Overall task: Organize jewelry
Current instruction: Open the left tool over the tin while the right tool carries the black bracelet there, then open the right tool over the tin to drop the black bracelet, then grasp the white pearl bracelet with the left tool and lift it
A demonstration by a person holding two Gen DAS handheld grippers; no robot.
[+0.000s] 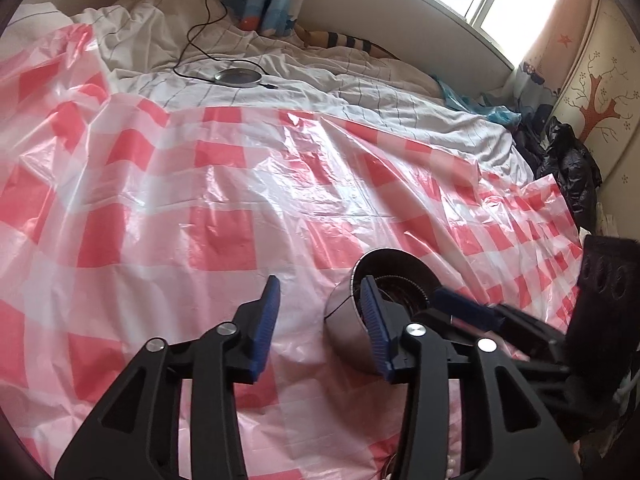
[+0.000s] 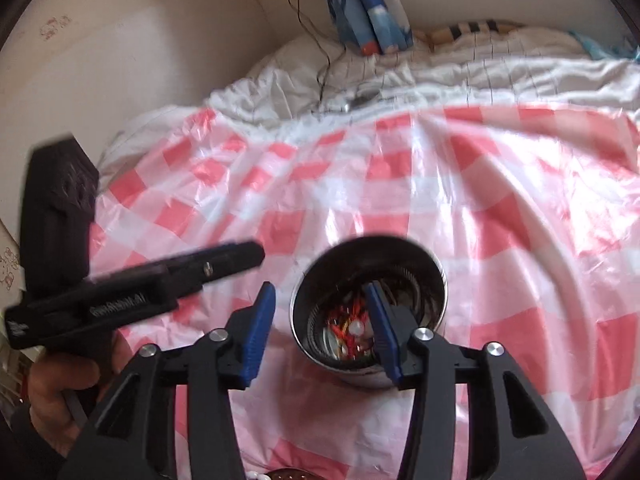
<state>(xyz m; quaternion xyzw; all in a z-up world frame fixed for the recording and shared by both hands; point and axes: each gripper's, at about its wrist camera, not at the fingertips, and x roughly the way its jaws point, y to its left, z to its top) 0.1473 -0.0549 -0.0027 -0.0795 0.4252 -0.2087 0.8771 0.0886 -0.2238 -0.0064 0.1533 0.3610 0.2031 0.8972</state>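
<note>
A round metal tin (image 2: 368, 272) stands on the pink checked plastic sheet (image 2: 500, 208). Red, gold and pearl jewelry (image 2: 350, 330) lies in its bottom, with a dark beaded strand along its inner wall. My right gripper (image 2: 322, 312) is open and empty just above the tin's near rim, its right finger (image 2: 382, 328) over the opening. The tin also shows in the left wrist view (image 1: 348, 320). My left gripper (image 1: 320, 312) is open and empty to the left of the tin. The right gripper (image 1: 468, 308) reaches over the tin from the right in that view.
The sheet (image 1: 200, 200) covers a bed with rumpled white bedding (image 1: 360, 92). A round silver disc (image 1: 238, 77) with a black cable lies on the bedding at the back. Dark clothes (image 1: 568, 160) are piled at the right wall. The left gripper (image 2: 160, 284) shows at the left.
</note>
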